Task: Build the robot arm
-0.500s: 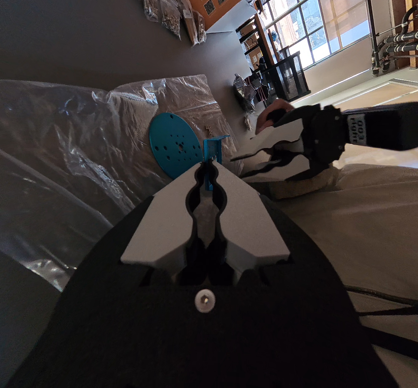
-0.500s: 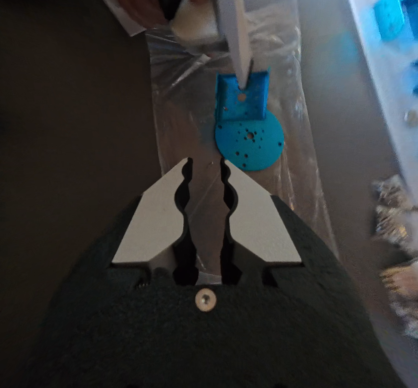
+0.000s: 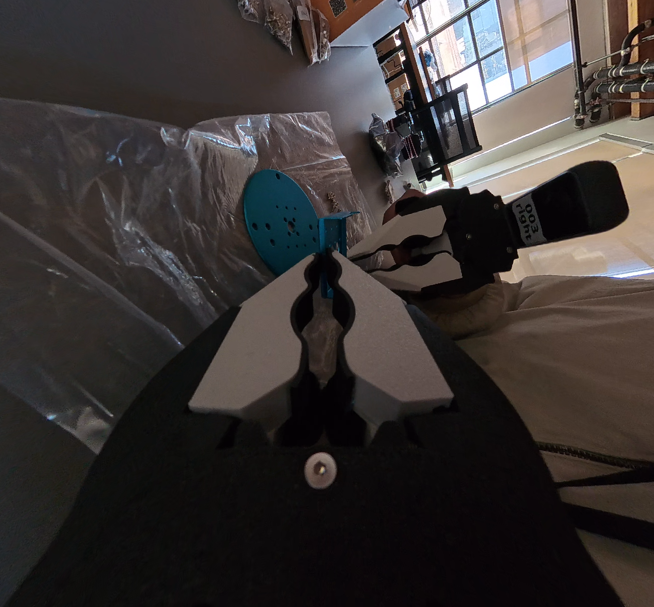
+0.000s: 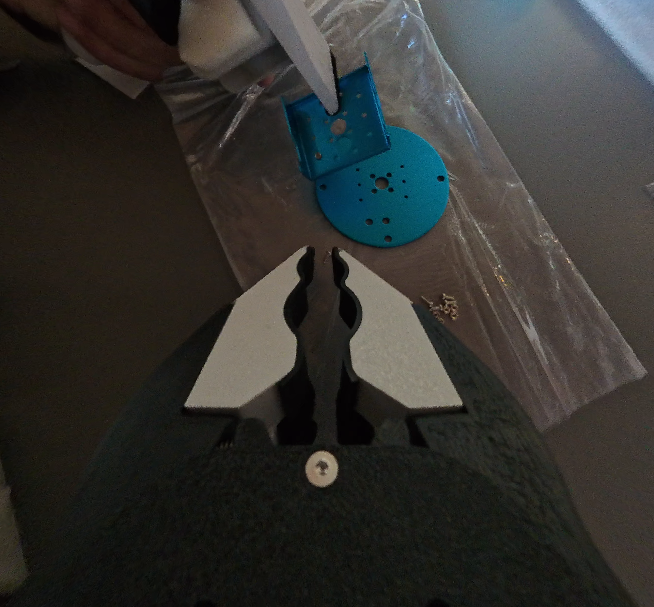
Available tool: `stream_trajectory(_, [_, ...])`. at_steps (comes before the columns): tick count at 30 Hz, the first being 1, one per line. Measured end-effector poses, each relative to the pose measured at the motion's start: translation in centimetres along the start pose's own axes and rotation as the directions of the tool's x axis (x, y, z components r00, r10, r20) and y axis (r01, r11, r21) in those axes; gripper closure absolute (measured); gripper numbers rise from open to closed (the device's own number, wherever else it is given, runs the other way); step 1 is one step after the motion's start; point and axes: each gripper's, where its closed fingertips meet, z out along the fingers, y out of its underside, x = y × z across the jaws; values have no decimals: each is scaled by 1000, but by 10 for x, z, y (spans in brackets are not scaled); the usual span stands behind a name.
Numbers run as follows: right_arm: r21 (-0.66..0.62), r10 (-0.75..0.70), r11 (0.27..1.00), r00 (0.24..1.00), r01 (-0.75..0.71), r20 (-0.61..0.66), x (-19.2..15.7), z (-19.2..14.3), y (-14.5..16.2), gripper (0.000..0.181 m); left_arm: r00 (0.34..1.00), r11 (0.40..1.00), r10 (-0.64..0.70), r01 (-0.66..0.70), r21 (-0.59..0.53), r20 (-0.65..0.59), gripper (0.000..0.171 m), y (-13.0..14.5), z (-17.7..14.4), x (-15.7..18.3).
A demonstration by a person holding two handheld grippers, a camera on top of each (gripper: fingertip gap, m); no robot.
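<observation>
Pinching blue bracket (image 3: 332, 241) edge-on, left claw (image 3: 326, 253) tilted, right claw (image 4: 322, 251) slightly spread over plastic bag (image 4: 477, 243).

Twin handheld grippers, each with pale grey wedge-shaped fingers (image 3: 258, 353) lined by wavy black pads, seated in rough-textured black housings with a single silver screw (image 3: 319, 479) at centre. On the right gripper (image 3: 357, 260), a black handle bearing a white label (image 3: 527, 220). Cream sleeve (image 3: 552, 353) with ribbed cuff; thin black cables alongside.
</observation>
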Motion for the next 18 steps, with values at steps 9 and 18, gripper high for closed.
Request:
stream_trajectory(9, [-22, -4, 1000, 999, 2, -46, 3, 1, 2, 172, 1000, 1000, -6, 6, -7, -14, 170, 2, 2, 2])
stream_trajectory(18, [-46, -40, 998, 997, 37, -60, 3, 3, 5, 179, 1000, 1000, -9, 9, -12, -20, 170, 3, 3, 3])
